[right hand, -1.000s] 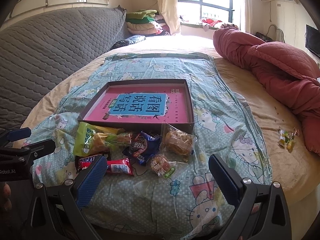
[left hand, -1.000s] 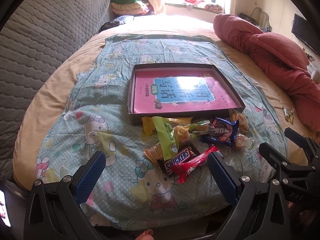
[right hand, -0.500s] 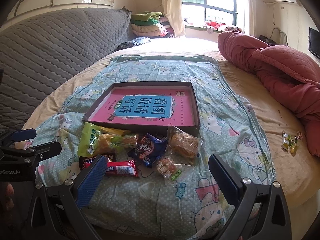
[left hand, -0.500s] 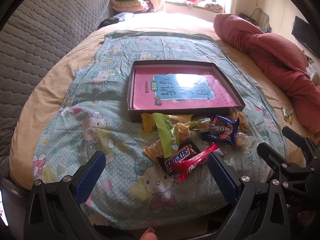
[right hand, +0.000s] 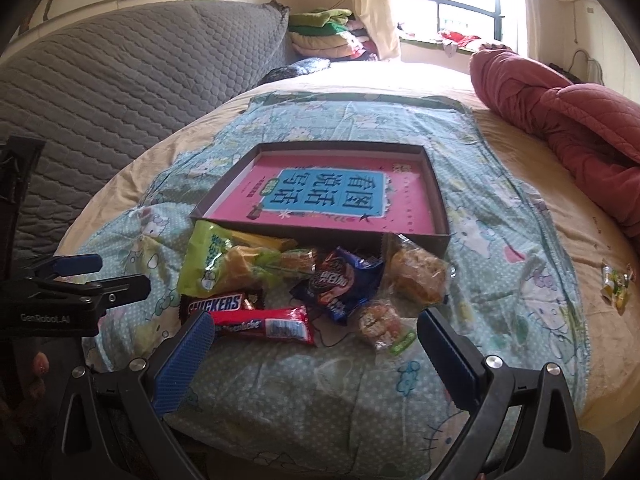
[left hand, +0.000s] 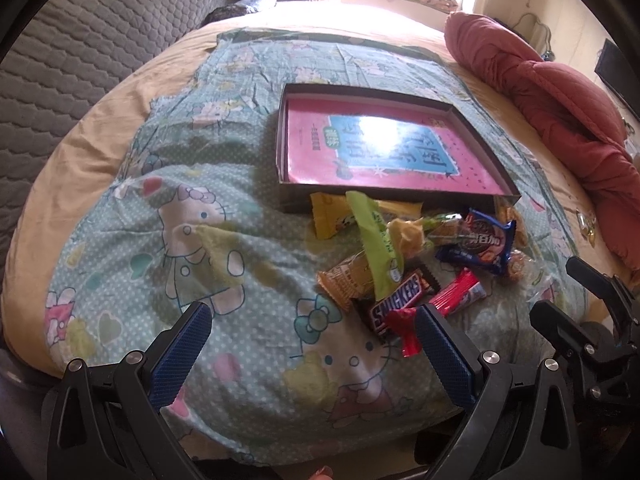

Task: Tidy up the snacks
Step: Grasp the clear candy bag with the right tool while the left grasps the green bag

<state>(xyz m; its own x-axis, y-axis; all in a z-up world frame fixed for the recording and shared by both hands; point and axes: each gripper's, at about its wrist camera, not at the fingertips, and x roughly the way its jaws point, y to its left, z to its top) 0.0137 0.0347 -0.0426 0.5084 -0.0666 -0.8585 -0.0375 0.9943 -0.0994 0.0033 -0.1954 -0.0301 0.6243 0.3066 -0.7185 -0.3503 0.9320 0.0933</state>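
A bed [right hand: 520, 148] is seen, spread with a pale green cartoon-print sheet [right hand: 500, 264]. On the sheet lies a shallow dark box [right hand: 437, 200] holding only a pink book with a blue title panel [right hand: 332, 194]. Against the box's near wall a pile of snacks is heaped on the sheet, outside the box: from left to right, a green packet [right hand: 208, 260] over a yellow one, a Snickers bar [right hand: 216, 304] with a red-wrapped bar [right hand: 264, 325] just in front of it, a blue cookie packet [right hand: 340, 280], a small clear packet of orange pieces [right hand: 380, 324], and a clear bag of golden pastry [right hand: 418, 276]. Well apart at the far right, a few small wrapped sweets [right hand: 616, 284] lie on the bare bedding. The left claw [left hand: 312, 344] is held wide open above the sheet, nothing gripped, its right finger overlapping the red bar's end in view; contact cannot be told. The right claw [right hand: 316, 346] is likewise spread wide and empty, near the pile's front edge.
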